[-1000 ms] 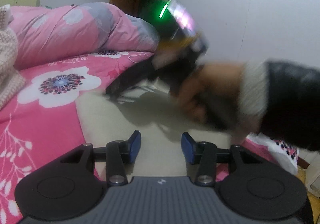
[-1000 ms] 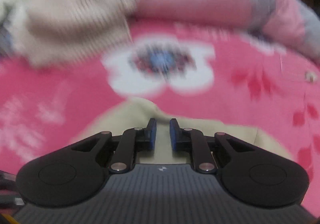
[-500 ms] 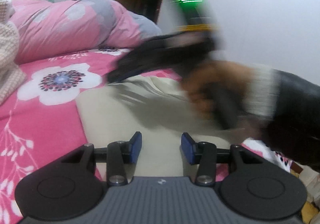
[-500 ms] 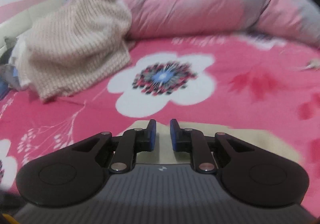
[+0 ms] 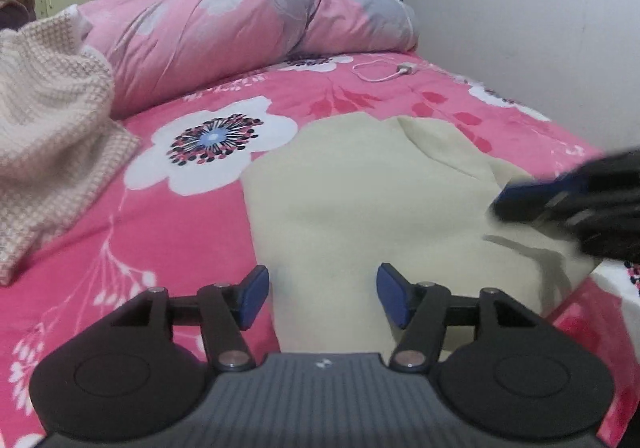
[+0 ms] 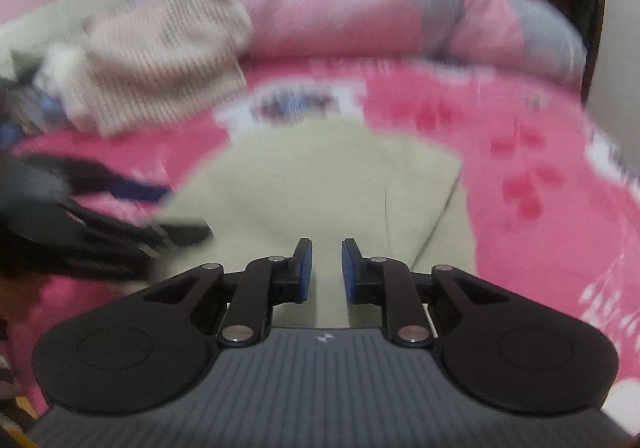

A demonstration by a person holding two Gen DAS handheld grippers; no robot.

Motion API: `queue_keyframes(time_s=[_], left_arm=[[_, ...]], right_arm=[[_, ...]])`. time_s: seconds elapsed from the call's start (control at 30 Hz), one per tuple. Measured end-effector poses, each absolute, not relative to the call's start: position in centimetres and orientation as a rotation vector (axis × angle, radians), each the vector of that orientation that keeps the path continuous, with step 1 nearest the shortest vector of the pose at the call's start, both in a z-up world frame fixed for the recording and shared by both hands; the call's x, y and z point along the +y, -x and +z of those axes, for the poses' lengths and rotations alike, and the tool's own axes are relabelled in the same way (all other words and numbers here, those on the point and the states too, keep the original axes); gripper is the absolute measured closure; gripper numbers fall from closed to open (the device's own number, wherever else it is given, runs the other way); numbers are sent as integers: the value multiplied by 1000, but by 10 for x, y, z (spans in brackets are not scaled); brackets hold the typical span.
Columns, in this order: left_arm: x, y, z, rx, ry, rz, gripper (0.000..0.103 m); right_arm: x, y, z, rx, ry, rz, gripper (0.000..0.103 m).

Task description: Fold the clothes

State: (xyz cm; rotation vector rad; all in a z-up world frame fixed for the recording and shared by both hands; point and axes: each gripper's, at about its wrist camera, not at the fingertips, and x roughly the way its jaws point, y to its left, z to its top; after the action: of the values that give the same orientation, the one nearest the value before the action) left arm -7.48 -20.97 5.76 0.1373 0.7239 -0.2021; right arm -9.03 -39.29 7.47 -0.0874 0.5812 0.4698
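place: home bedroom | evidence: floral bedsheet (image 5: 192, 232), rolled duvet (image 5: 240, 28)

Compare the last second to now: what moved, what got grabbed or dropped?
The right gripper, earlier raised over the cream garment in the left wrist view, swung down to its right edge. Its jaws went from nearly shut to slightly parted; nothing shows between them. The left gripper stayed wide open over the near edge. The knit sweater and quilt stayed put.

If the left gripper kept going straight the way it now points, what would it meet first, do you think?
Most likely the cream garment lying flat on the pink bedsheet. The left gripper is open and aimed low across it, with nothing between; exact height is hard to judge.
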Motion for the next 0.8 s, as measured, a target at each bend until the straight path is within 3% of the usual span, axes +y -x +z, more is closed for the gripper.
queue_keyframes(time_s=[0.1,0.2,0.33,0.4,0.47,0.7,0.8], left_arm=[[-215,76,59,741,-142,-166,33],[-221,77,60,748,-159,-150,30],[-229,76,59,734,-191,-132,28],[-229,74,59,741,-184,-128,28],[-230,74,59,742,-184,-122,27],[-232,74,59,741,-201,-112,24],[-230,73,59,742,-198,-111,22]], right_arm=[[-395,114,77,536,142,560,84],[-393,116,50,612,223,554,82],[-424,111,77,568,60,506,76],[-448,104,81,563,-59,466,56],[-470,95,79,586,-182,420,49],[-510,56,34,742,-617,420,38],[-507,45,21,788,-645,417,35]])
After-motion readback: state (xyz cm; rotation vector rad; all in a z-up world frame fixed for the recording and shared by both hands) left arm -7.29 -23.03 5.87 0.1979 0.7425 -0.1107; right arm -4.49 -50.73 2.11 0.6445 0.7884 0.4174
